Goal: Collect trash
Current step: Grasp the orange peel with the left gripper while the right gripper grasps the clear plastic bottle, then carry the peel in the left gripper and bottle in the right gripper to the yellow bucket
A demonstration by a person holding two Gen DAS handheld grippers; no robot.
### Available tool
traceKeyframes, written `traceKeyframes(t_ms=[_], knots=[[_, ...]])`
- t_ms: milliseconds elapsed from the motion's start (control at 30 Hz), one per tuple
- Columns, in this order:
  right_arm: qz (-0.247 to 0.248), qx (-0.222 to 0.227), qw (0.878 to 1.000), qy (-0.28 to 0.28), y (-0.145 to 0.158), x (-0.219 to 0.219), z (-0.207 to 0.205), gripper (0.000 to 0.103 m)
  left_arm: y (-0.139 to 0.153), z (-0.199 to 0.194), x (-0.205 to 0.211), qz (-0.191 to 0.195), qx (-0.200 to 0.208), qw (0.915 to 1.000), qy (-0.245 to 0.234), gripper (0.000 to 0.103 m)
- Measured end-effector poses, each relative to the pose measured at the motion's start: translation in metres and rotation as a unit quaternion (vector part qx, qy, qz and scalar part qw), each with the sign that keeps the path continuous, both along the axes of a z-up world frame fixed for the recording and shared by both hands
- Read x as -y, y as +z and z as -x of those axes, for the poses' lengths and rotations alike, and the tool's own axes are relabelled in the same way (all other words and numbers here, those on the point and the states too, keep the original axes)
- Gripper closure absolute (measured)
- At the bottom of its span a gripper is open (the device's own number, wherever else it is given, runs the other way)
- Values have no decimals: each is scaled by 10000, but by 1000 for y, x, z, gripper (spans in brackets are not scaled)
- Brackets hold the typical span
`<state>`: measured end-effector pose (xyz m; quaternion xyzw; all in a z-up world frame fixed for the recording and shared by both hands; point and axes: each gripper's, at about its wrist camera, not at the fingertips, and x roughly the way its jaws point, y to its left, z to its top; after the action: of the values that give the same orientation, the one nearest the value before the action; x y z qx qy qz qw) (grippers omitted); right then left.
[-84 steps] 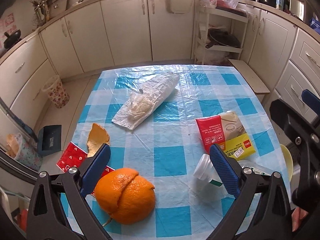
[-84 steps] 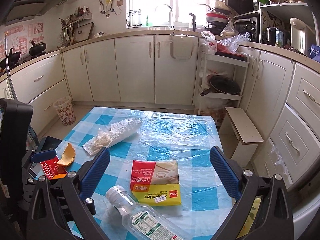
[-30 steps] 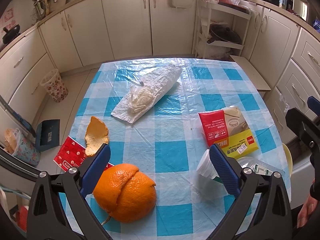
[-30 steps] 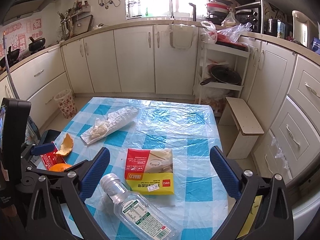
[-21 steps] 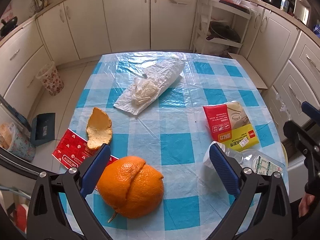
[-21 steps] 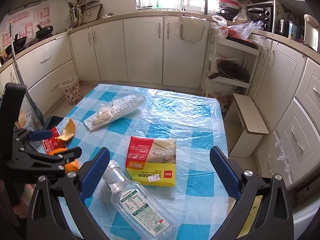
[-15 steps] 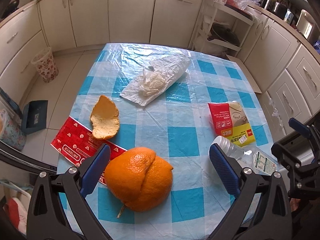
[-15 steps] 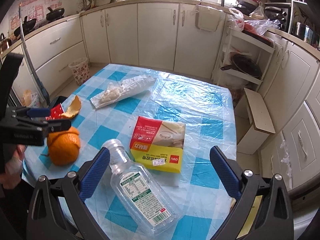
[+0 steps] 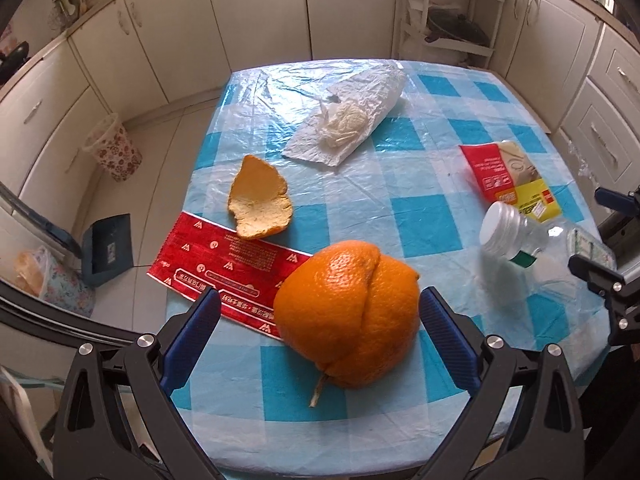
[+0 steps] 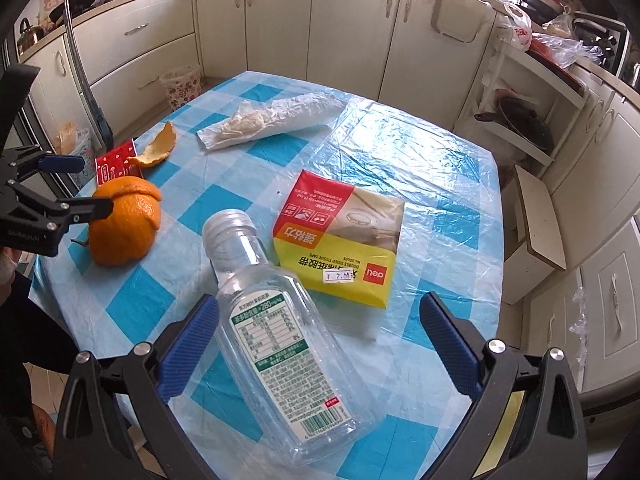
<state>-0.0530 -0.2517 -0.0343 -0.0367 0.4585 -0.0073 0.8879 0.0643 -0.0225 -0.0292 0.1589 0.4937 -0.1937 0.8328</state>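
A hollow orange peel ball (image 9: 347,314) (image 10: 124,222) lies on the blue checked table (image 9: 424,168), between the fingers of my open left gripper (image 9: 319,338) without contact. Behind it lie a loose peel piece (image 9: 258,204), a red wrapper (image 9: 224,256) and a crumpled white plastic bag (image 9: 348,120). An empty clear bottle (image 10: 276,328) (image 9: 520,240) lies on its side beneath my open right gripper (image 10: 318,344), whose left finger is beside it. A red and yellow tape packet (image 10: 340,236) lies past the bottle.
A small flowered waste basket (image 9: 114,152) (image 10: 182,86) stands on the floor by the cabinets, left of the table. A dustpan (image 9: 106,248) lies on the floor. A low wooden stool (image 10: 536,220) and an open shelf rack (image 10: 532,92) stand to the right.
Both grippers have come down and forward over the table. The orange peel ball now sits between the left fingers, and the bottle has grown larger under the right gripper.
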Motion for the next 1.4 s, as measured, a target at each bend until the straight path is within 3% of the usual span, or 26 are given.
traceKeyframes(t_ms=[200,267,333,500,567,833,933,1067,1200,1400], knots=[[-19,-183,9997,132,-8,-10,-7,7,-6,-9,-8,-53,-100,9997,230,10],[-44,-187,9996,183,-8,-12,-7,7,-5,-11,-10,64,-138,9995,272,17],[-85,-209,9996,182,-9,-10,-6,7,-4,-12,-13,252,-244,9990,268,36],[-419,-323,9986,77,-14,-1,-8,8,-3,-14,-16,605,-469,9968,236,62],[-502,-317,9982,89,-13,0,-8,8,-2,-13,-17,633,-469,9965,270,65],[-452,-480,9972,360,-21,-10,-8,32,5,-25,-38,1215,-692,9882,622,76],[-626,-439,9963,395,-19,-9,-8,42,8,-26,-37,1116,-551,9901,656,80],[-658,-433,9961,406,-19,-9,-7,43,2,-25,-28,550,-367,9961,592,80],[-723,-410,9958,381,-18,-7,-6,45,2,-26,-26,356,-261,9971,620,81],[-1723,35,9848,204,4,19,2,46,25,-28,-45,1079,-104,9908,810,97]])
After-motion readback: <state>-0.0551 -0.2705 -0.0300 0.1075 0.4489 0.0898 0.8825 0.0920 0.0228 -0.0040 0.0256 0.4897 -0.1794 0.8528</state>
